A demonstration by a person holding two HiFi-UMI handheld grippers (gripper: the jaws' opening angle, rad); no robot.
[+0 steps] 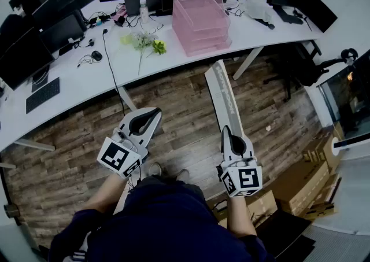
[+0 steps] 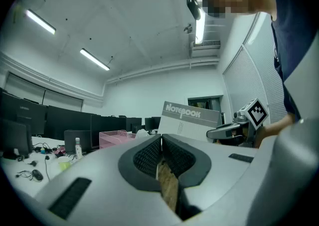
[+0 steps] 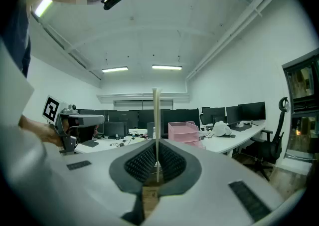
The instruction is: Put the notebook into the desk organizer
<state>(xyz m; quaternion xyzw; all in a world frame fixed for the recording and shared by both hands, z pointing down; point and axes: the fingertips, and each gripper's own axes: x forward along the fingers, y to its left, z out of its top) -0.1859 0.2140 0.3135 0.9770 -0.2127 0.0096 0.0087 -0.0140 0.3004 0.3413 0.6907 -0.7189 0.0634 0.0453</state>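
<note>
Two grippers are hovering above the wood floor (image 1: 173, 104), in front of the white desk (image 1: 87, 78). Your right gripper (image 1: 226, 132) is pinching the grey notebook (image 1: 222, 96) by its near edge, so it is sticking out ahead of the jaws, well apart from the pink desk organizer (image 1: 202, 21) on the desk. Your left gripper (image 1: 148, 118) is keeping its jaws pressed together on nothing.

A long white desk (image 1: 87, 78) curves across the room above a wood-plank floor (image 1: 179, 110). On the desk stand a pink desk organizer (image 1: 202, 21), a small bottle (image 1: 144, 8) and a row of dark monitors (image 1: 58, 24). A bunch of flowers (image 1: 144, 42), a keyboard (image 1: 42, 95), a mouse (image 1: 96, 55) and loose cables (image 1: 110, 52) lie on it too. Cardboard boxes (image 1: 306, 174) sit on the floor.
</note>
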